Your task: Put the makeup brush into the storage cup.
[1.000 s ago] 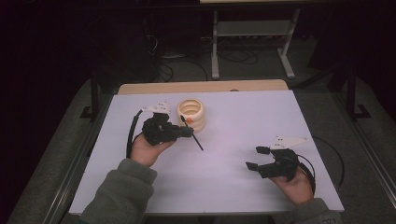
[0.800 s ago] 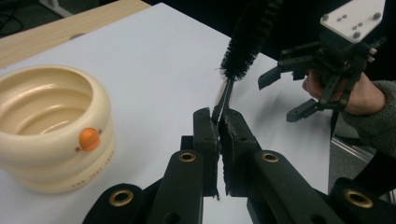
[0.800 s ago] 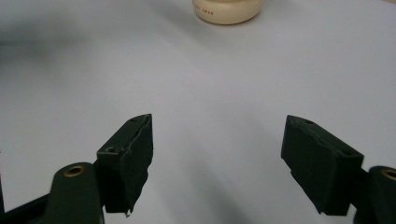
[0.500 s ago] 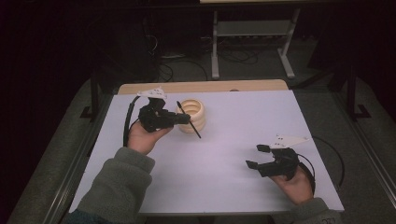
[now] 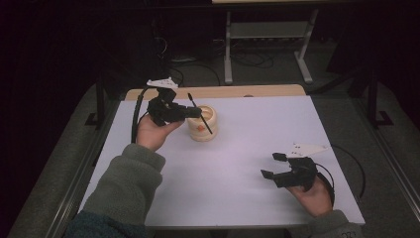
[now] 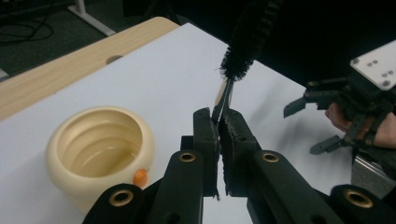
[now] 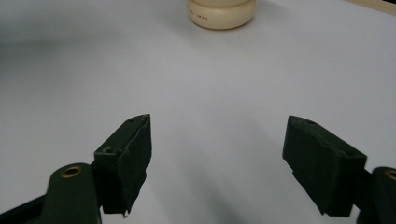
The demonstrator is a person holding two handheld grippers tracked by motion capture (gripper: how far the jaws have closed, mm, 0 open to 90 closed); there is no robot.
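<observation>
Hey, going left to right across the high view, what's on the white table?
Left gripper clamping a thin black brush → cream bowl → right gripper, jaws apart, resting on the table.

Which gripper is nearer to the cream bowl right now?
Left. The left gripper, shut on a black brush, is right beside the cream bowl, at its left rim. The right gripper sits open, far off near the table's right front.
</observation>
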